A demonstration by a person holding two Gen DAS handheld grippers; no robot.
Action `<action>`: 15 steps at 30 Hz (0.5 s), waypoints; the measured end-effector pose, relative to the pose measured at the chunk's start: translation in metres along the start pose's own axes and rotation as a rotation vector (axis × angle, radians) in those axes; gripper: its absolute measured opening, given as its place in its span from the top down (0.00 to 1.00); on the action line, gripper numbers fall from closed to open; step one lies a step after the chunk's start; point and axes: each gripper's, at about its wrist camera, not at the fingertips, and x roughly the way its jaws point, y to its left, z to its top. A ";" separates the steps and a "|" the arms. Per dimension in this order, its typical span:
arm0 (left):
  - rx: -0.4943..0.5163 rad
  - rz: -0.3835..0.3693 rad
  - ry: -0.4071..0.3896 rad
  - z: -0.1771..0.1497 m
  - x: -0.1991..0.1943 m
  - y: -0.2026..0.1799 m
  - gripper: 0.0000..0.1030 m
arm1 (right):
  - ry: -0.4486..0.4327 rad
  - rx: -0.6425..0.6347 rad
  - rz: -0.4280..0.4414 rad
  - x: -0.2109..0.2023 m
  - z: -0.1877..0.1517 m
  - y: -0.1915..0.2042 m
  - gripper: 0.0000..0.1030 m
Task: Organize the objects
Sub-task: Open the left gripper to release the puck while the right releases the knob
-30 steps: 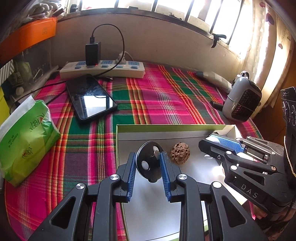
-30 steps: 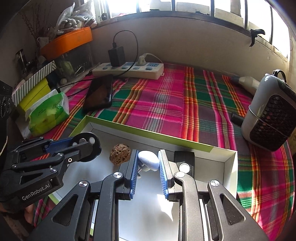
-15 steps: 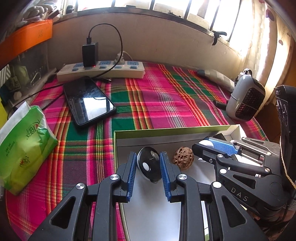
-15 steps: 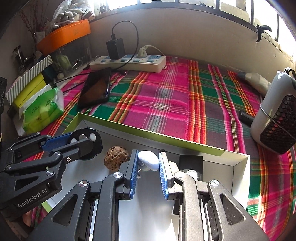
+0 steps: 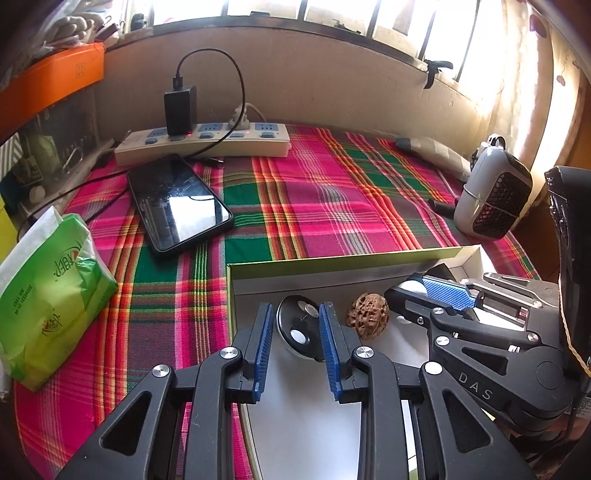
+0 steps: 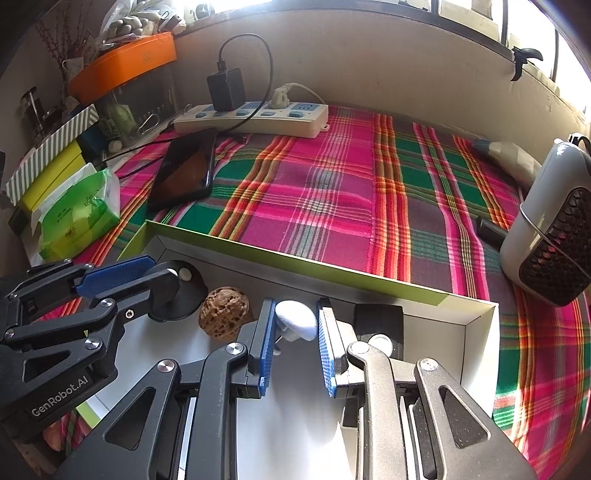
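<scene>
A black disc point(image 5: 299, 328) is clamped by the left gripper point(image 5: 295, 325); a white plug point(image 6: 297, 319) is gripped by the right gripper point(image 6: 297, 325), both inside the tray point(image 5: 332, 260), walnut point(image 5: 367, 320) between them.

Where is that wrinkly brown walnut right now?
The wrinkly brown walnut lies inside the shallow green-edged box, between the black round disc and the small white plug.

Strong daylight pours through the barred window point(image 5: 332, 14) along the far wall, blown out to white there and on the curtain point(image 5: 524, 74) at far right. The phone point(image 5: 177, 203) screen carries a bright glare patch. Sun stripes fall on the plaid cloth point(image 6: 332, 184) at near right, and the white box point(image 6: 476, 325) floor shines. Both fisheye views bend straight lines and darken at the corners; focus stays sharp throughout.
</scene>
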 end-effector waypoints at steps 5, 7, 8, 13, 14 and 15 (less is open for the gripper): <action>0.001 0.000 0.001 0.000 0.000 0.000 0.76 | -0.005 0.005 -0.007 -0.001 0.000 -0.001 0.69; 0.000 -0.001 0.001 0.000 -0.001 0.000 0.75 | -0.011 0.009 -0.009 -0.002 0.000 -0.001 0.59; 0.000 -0.001 0.002 -0.001 -0.001 0.000 0.75 | -0.013 0.012 -0.011 -0.002 0.000 -0.001 0.57; -0.003 0.000 -0.002 -0.002 -0.005 -0.002 0.72 | -0.014 0.026 -0.021 -0.004 -0.001 -0.002 0.57; -0.002 0.000 -0.005 -0.003 -0.007 -0.002 0.72 | -0.016 0.026 -0.024 -0.005 -0.001 -0.001 0.56; -0.002 0.000 -0.007 -0.003 -0.008 -0.003 0.71 | -0.020 0.026 -0.027 -0.006 -0.001 0.000 0.56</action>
